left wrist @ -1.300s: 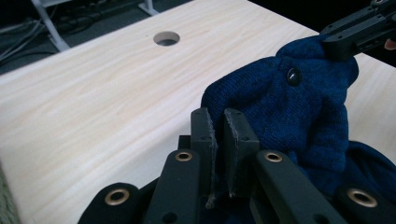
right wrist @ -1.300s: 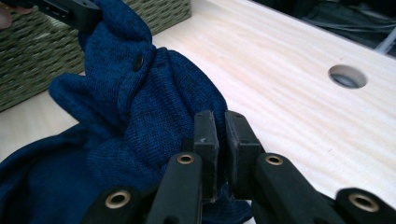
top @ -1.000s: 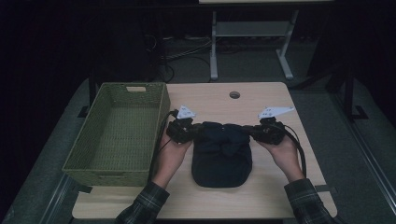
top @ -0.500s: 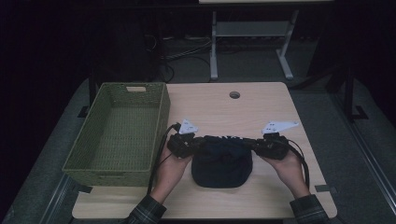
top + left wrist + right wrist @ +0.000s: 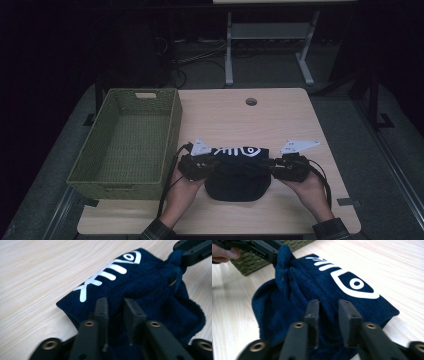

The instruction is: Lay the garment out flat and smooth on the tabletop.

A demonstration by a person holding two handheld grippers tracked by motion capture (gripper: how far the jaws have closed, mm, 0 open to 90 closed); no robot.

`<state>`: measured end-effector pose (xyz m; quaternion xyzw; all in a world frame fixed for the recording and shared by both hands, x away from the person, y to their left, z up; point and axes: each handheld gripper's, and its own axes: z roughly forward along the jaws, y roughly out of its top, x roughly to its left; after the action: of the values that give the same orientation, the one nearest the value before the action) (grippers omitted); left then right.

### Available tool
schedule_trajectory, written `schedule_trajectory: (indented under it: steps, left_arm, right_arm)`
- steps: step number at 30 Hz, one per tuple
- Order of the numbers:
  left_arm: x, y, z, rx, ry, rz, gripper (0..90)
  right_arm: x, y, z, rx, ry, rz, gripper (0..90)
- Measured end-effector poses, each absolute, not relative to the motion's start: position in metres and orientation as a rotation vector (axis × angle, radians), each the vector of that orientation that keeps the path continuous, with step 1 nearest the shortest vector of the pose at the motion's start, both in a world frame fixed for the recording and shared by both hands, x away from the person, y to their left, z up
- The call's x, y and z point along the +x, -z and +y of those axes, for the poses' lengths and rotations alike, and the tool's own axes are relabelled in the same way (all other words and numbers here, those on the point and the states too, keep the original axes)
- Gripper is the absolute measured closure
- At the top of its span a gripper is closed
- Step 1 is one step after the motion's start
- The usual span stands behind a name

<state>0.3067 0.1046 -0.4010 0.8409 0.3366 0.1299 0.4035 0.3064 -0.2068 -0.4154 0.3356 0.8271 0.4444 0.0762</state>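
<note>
On table (image 5: pixel 280 120), navy fishbone-print towel (image 5: pixel 239 172), folded.

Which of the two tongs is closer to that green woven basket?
The left. The left tongs sit at the dark blue towel's left end, just beside the green basket. The right tongs are at the towel's far end, away from the basket.

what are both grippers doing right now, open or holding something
Left gripper: jaws have just been opening, gap visible, pads off the navy towel lying between them.
Right gripper: the same, jaws just opening, the towel's other end loose between them.
</note>
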Motion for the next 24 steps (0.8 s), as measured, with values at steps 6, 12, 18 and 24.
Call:
schedule_trajectory:
  steps: [6,12,18,24]
  left_arm:
    - [0.300,0.380,0.110,2.076,-0.353,0.808,59.7]
    - [0.301,0.368,0.113,2.044,-0.351,0.774,68.0]
    - [0.318,0.373,0.102,2.064,-0.311,0.746,89.6]
    - [0.337,0.386,0.088,2.080,-0.235,0.755,89.8]
  right_arm:
    - [0.301,0.397,-0.211,0.977,-1.402,2.448,62.8]
    - [0.298,0.383,-0.216,0.955,-1.438,2.427,64.8]
    - [0.312,0.388,-0.219,0.979,-1.388,2.419,83.4]
    - [0.327,0.403,-0.217,1.012,-1.343,2.435,89.8]
